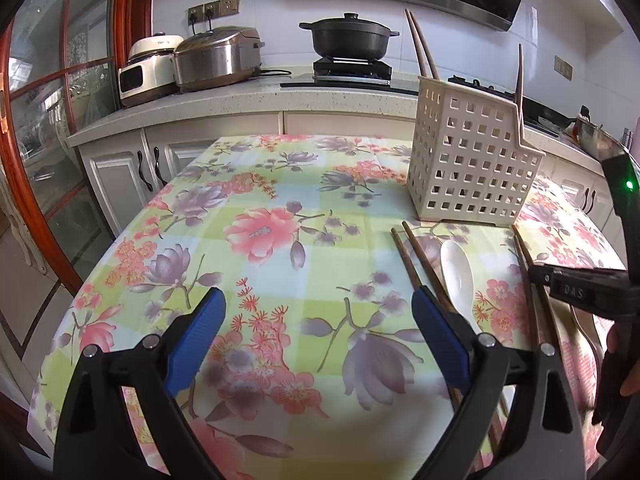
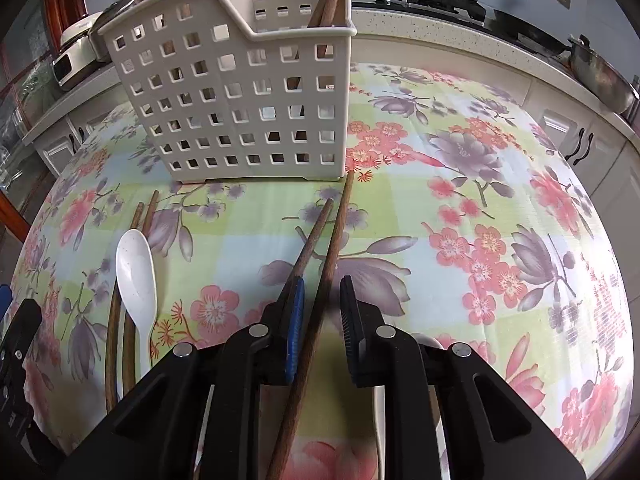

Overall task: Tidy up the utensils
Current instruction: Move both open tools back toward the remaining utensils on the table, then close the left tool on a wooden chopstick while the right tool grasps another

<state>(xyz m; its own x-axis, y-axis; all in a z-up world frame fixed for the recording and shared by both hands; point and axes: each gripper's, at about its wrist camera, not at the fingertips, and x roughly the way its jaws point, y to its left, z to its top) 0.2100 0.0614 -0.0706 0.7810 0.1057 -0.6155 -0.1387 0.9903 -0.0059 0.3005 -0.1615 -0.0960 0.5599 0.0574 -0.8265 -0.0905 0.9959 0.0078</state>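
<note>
A flowered cloth [image 2: 460, 216] covers the table by the kitchen counter, with the white slotted caddy [image 2: 240, 96] standing ahead of both grippers. The right gripper [image 2: 320, 312] has its jaws narrowed around a pair of brown chopsticks [image 2: 326, 248]; one stick runs lengthwise between the pads, pointing toward the caddy, the other lies against the outside of the blue pad, and a firm pinch isn't evident. The left gripper [image 1: 318, 312] is spread wide over bare cloth, with a second chopstick pair [image 1: 420, 264] and white spoon [image 1: 458, 276] just off its right jaw.
</note>
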